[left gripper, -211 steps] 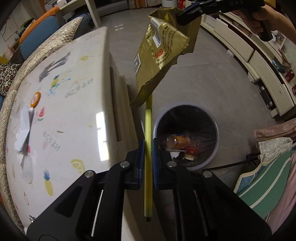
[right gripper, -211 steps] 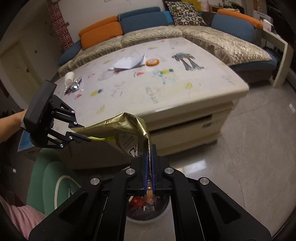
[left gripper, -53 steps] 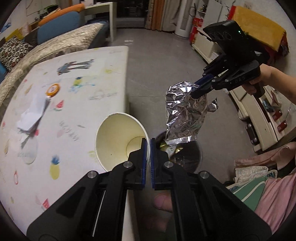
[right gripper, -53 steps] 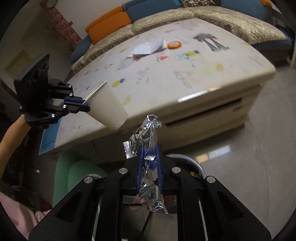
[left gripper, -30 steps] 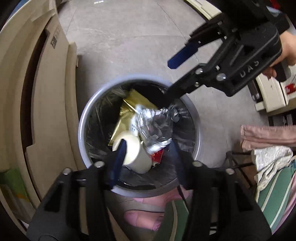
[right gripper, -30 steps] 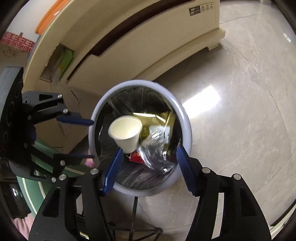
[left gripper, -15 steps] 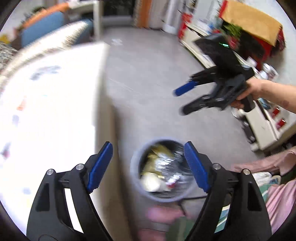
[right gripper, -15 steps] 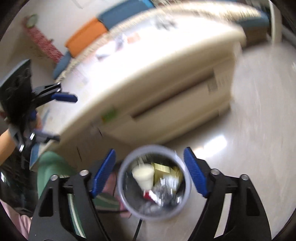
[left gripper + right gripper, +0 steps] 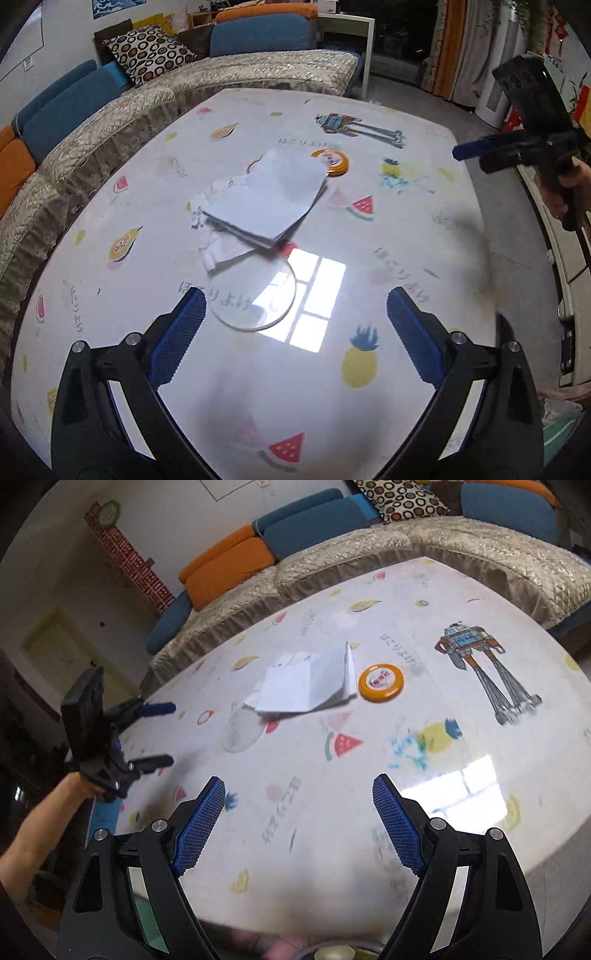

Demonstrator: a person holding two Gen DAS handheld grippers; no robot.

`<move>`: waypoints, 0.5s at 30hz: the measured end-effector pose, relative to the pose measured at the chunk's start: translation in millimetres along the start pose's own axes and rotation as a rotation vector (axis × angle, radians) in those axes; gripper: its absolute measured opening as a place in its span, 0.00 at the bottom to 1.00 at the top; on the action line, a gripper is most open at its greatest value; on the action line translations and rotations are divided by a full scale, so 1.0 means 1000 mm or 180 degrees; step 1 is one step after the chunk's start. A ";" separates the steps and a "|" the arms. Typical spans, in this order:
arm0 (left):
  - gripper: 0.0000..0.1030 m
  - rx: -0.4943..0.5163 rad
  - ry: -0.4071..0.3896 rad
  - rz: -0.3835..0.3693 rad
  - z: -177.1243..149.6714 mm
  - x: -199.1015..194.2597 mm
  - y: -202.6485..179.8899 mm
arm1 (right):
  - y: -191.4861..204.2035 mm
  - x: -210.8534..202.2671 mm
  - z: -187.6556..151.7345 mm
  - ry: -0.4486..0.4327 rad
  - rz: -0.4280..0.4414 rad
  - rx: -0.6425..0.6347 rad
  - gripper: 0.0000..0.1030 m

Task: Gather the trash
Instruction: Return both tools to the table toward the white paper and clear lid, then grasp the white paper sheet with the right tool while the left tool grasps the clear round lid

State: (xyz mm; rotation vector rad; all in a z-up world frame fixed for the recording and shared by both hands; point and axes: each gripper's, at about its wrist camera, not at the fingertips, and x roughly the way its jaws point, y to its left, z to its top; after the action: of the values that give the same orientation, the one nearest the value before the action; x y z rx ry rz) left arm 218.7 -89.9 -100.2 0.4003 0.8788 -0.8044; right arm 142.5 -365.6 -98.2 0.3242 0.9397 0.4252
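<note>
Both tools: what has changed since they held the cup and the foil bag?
Both loads were let go into the bin. The left tool and right tool have just been opening, nothing between them, and swung up to face the table. Paper, orange lid and clear lid stayed.

The left claw (image 9: 291,317) tilts downward over the tabletop (image 9: 406,206), its jaws spread wide after just opening, nothing between them. The right claw (image 9: 298,823) also angles down, jaws wide apart and empty. A bare forearm (image 9: 33,834) extends behind the left one.
</note>
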 end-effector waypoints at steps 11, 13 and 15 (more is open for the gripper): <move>0.93 0.0074 0.0088 -0.0447 0.000 0.051 0.037 | -0.004 0.107 0.094 0.0153 -0.0184 -0.0188 0.80; 0.93 0.0028 0.0076 -0.0493 -0.001 0.056 0.044 | -0.006 0.115 0.098 0.0116 -0.0172 -0.0192 0.80; 0.93 0.0007 0.0104 -0.0494 -0.002 0.062 0.047 | -0.011 0.126 0.101 0.0156 -0.0222 -0.0196 0.79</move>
State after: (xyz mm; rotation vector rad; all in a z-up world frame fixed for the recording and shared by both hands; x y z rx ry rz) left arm 277.1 -86.4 -151.6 0.3510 0.9478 -0.9438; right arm 293.8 -322.7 -136.1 0.2252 0.9809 0.3985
